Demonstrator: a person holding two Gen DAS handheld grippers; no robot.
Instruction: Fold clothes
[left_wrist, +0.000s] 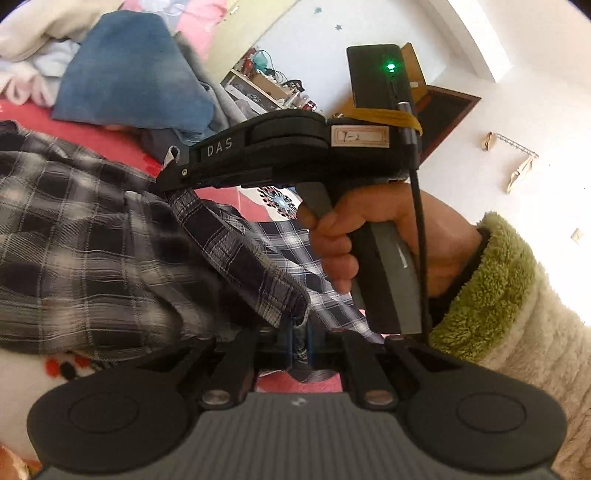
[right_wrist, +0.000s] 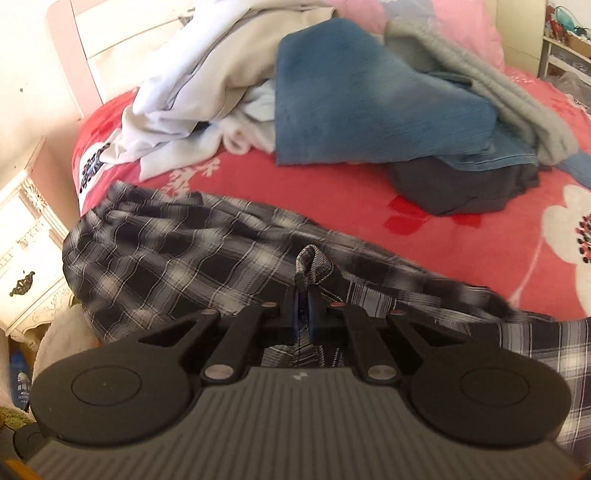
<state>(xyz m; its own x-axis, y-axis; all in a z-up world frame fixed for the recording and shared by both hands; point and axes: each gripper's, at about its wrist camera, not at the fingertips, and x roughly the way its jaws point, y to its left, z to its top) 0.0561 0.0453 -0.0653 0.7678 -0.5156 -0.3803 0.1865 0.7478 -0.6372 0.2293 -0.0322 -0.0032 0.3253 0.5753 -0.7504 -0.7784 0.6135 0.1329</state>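
Right wrist view: both tongs (right_wrist: 303, 314) (left_wrist: 300, 339) pinch bunched, woven plaid shirt (right_wrist: 166, 258).

A red flowered bedspread (right_wrist: 461, 229) fills the bed. At its head, a pale pink headboard (right_wrist: 70, 70) against the wall. Beside the bed on the headboard side, a white carved nightstand (right_wrist: 26, 258) with a dark metal handle. Beyond the bed's far side, a cluttered shelf (left_wrist: 266, 86) and a white floor (left_wrist: 517, 110).
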